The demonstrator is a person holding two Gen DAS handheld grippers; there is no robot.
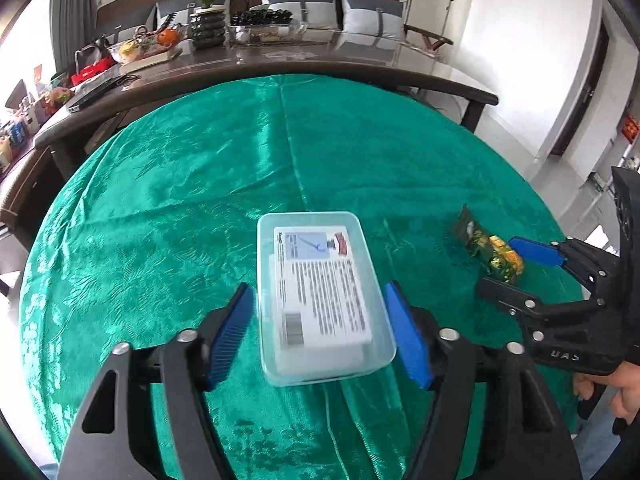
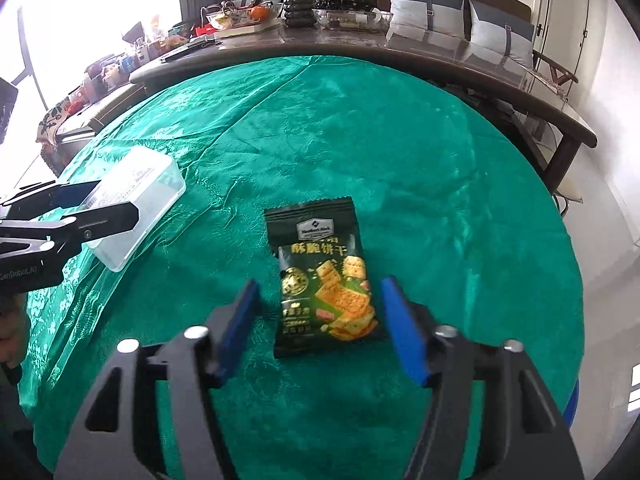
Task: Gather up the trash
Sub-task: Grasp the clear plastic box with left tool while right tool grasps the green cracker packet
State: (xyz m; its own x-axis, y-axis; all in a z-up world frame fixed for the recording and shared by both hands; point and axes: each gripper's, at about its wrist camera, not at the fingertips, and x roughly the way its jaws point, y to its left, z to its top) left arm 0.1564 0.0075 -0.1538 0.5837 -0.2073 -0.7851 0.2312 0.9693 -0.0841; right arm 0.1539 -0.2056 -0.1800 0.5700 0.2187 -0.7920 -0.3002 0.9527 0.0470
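On the round table with the green cloth (image 1: pixel 200 184) two things lie well apart: a clear plastic container (image 1: pixel 324 296) with a printed label facing up, and a dark green snack packet (image 2: pixel 326 276) lying flat with its printed side up; the packet is to the right of the container.

The left gripper (image 1: pixel 320 328) stands over the near end of the container with its blue pads on either side; a gap shows between each pad and the plastic wall, so it is open and holds nothing. The right gripper (image 2: pixel 318 320) is placed the same way around the lower half of the packet; its jaws are apart, the pads do not press the foil, and it also holds nothing.

The packet looks light and soft, and I judge that its foil is smooth and a little slippery; it looks nearly flat, so the pads must come low to the cloth and close across its width near the middle or lower half, not at the thin sealed edge. The container seems stiff but light, with smooth walls that may bend; I would take it across the short side at the near end and squeeze gently, because hard pressure could make it slip out or deform.
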